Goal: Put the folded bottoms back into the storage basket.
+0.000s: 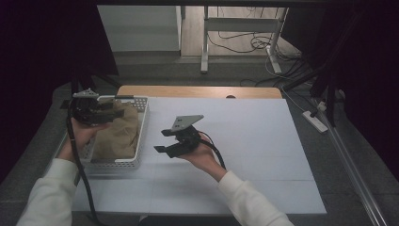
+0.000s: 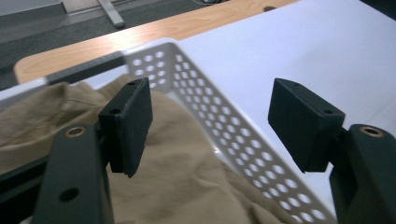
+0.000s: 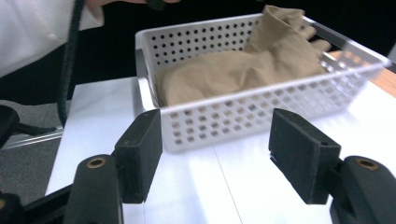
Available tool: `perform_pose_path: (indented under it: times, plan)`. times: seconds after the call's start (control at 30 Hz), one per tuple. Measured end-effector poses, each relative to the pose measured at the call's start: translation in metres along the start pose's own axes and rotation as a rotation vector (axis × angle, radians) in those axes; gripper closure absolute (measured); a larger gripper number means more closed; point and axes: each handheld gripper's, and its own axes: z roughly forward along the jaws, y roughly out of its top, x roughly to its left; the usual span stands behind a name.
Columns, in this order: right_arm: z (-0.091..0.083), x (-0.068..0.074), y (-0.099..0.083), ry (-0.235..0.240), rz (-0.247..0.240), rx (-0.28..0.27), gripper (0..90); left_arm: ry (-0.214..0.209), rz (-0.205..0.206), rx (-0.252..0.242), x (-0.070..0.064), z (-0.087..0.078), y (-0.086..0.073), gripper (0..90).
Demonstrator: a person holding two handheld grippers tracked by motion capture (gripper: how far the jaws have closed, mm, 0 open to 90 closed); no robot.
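A white perforated basket (image 1: 141, 123) stands at the table's left side and holds a crumpled tan cloth (image 1: 120, 134). My left gripper (image 1: 116, 111) hovers over the basket's far end, open, with nothing between its jaws. In the left gripper view the tan cloth (image 2: 187, 186) lies below the open left gripper (image 2: 210, 119), beside the basket wall (image 2: 224, 130). My right gripper (image 1: 162, 140) is held above the white table, just right of the basket, open and empty. In the right gripper view the right gripper (image 3: 215, 149) faces the basket (image 3: 252, 116) and the cloth (image 3: 243, 65).
The table (image 1: 244, 141) has a white top and a wooden strip (image 1: 197, 91) along its far edge. Beyond it stand a metal frame (image 1: 244, 23) and loose cables (image 1: 263, 44) on the floor. A power strip (image 1: 316, 121) lies at the right.
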Motion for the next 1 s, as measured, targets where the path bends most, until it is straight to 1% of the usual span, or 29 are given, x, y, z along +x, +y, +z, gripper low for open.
perform_pose_path:
  times: [0.17,0.3,0.4,0.47,0.5,0.53,0.63,0.67,0.8,0.93,1.0]
  plan:
    - [-0.027,-0.007,-0.017,-0.029,0.015,0.005,34.9,-0.019,0.025,-0.011,-0.026,-0.001,-0.005,31.4]
    - [-0.053,-0.010,-0.032,-0.068,0.026,-0.004,35.0,-0.039,0.048,-0.022,-0.047,0.001,-0.008,31.7]
    - [-0.076,-0.010,-0.043,-0.094,0.032,-0.001,35.2,-0.043,0.063,-0.027,-0.063,0.002,-0.011,31.0]
    - [-0.092,-0.009,-0.050,-0.115,0.033,-0.008,35.3,-0.047,0.058,-0.035,-0.074,0.003,-0.013,31.1]
    - [-0.100,-0.008,-0.053,-0.128,0.034,-0.010,35.4,-0.056,0.056,-0.035,-0.080,0.004,-0.015,31.4]
    - [-0.109,-0.007,-0.057,-0.141,0.034,-0.010,35.3,-0.061,0.063,-0.026,-0.086,0.005,-0.016,31.1]
    - [-0.133,-0.005,-0.070,-0.173,0.047,-0.010,35.3,-0.068,0.076,-0.024,-0.102,0.006,-0.020,30.1]
    - [-0.141,-0.004,-0.075,-0.181,0.052,-0.007,35.3,-0.064,0.085,-0.020,-0.106,0.006,-0.021,29.6]
    - [-0.171,0.001,-0.094,-0.223,0.063,-0.004,35.3,-0.058,0.098,-0.017,-0.122,0.003,-0.031,29.0]
    - [-0.198,0.006,-0.112,-0.248,0.080,-0.013,35.3,-0.063,0.114,-0.006,-0.134,0.003,-0.047,28.1]
    - [-0.207,0.007,-0.121,-0.255,0.091,-0.017,35.3,-0.054,0.128,0.015,-0.138,0.004,-0.055,28.0]
